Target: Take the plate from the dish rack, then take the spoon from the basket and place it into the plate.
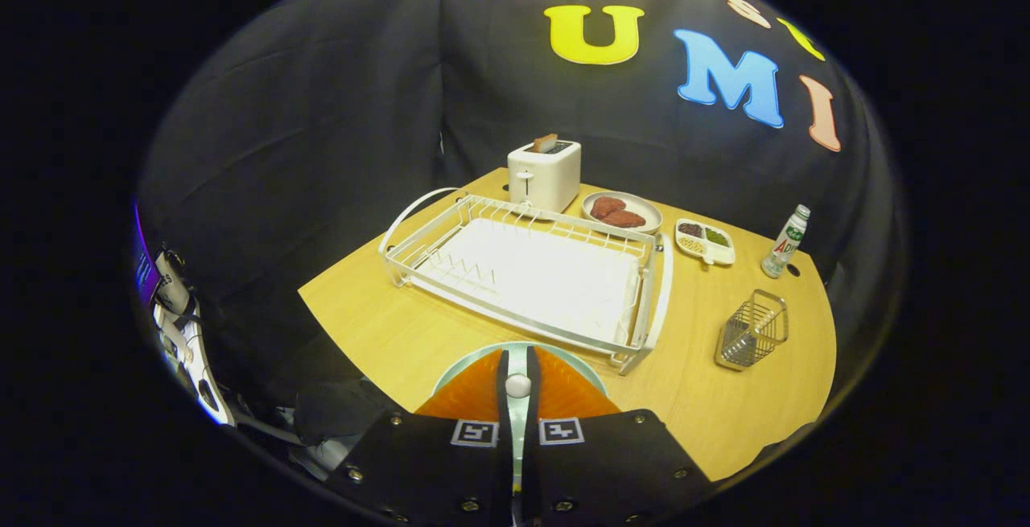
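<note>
An orange plate (567, 395) with a pale rim lies on the wooden table just in front of the white dish rack (531, 273), whose bed holds no dishes. My gripper (517, 370) hangs directly over the plate. Its fingers are shut on a thin pale spoon (519, 430), which runs forward between them and carries a small white knob. The wire basket (752, 330) stands to the right of the rack with nothing sticking out of it.
Behind the rack stand a white toaster (544, 173) with bread in it, a plate of brown patties (621, 212) and a small divided dish (705, 240). A bottle (786, 242) is near the right table edge. Bare table surrounds the basket.
</note>
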`<state>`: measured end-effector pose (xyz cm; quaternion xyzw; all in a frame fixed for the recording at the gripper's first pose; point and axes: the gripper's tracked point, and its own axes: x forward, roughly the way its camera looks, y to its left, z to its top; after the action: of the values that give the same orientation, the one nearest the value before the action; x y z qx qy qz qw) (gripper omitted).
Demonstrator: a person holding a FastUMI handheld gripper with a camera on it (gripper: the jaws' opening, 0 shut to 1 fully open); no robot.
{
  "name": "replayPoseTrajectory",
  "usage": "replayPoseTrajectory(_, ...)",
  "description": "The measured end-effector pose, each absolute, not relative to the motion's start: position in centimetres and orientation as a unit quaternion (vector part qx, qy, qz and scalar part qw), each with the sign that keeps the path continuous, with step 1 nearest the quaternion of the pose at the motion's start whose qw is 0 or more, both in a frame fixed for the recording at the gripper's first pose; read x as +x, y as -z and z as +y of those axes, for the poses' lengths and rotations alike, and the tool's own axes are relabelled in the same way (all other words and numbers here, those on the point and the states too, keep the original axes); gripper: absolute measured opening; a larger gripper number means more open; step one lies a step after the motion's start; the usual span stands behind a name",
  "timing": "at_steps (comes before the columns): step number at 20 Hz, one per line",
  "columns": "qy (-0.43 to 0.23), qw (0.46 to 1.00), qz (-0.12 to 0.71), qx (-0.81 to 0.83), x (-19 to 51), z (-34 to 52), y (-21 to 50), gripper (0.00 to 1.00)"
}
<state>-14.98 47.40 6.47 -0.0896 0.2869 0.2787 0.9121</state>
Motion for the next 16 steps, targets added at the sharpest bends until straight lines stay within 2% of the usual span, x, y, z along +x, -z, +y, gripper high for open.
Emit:
replayPoseTrajectory(9, -0.274, 0.917, 0.270, -0.103, -13.2, 46.0, -6.5, 0.14)
replayPoseTrajectory(10, -0.272, 0.919, 0.267, -0.104, -13.1, 45.9, -6.6, 0.24)
replayPoseTrajectory(16, -0.264, 0.927, 0.247, -0.105, -12.4, 45.8, -8.7, 0.24)
